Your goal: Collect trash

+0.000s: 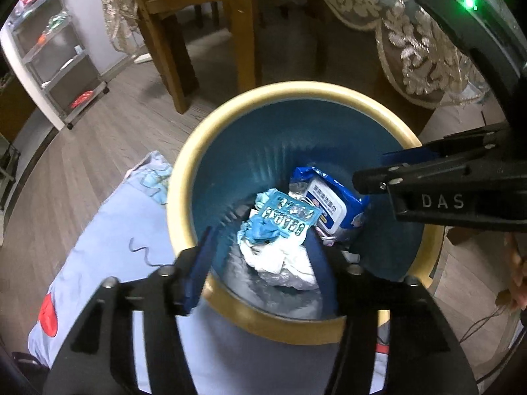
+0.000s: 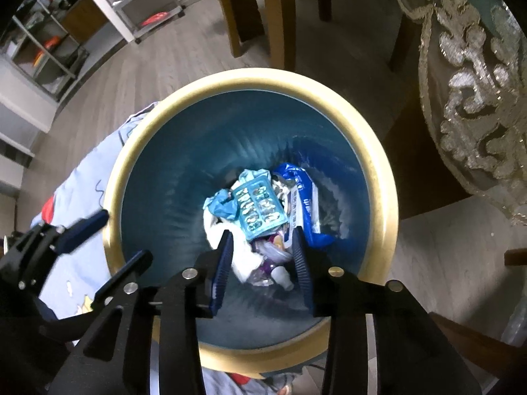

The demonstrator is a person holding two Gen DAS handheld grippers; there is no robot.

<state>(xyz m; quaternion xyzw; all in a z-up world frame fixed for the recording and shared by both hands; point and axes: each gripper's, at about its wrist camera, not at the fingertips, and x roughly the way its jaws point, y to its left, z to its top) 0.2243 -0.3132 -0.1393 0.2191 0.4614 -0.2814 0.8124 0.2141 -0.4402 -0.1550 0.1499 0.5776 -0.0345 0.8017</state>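
Both tongs parted over the bin, the trash lying at its bottom.

Nearest, the left tongs (image 1: pixel 260 256) and right tongs (image 2: pixel 263 256) hang above the near rim of the bin (image 2: pixel 378 171), jaws apart and holding nothing, probably so loads fall clear inside. Below lie a white crumpled bag (image 1: pixel 280 263), a teal wrapper (image 1: pixel 286 217) and, toward the far wall, a blue wipes pack (image 1: pixel 332 204). Beyond stand chair legs (image 1: pixel 178 59).

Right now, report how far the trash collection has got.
Done: a blue wipes pack, a teal wrapper and crumpled white paper lie in the bin. In hand: nothing; the left gripper and right gripper are open above it. Left: no loose trash shows.
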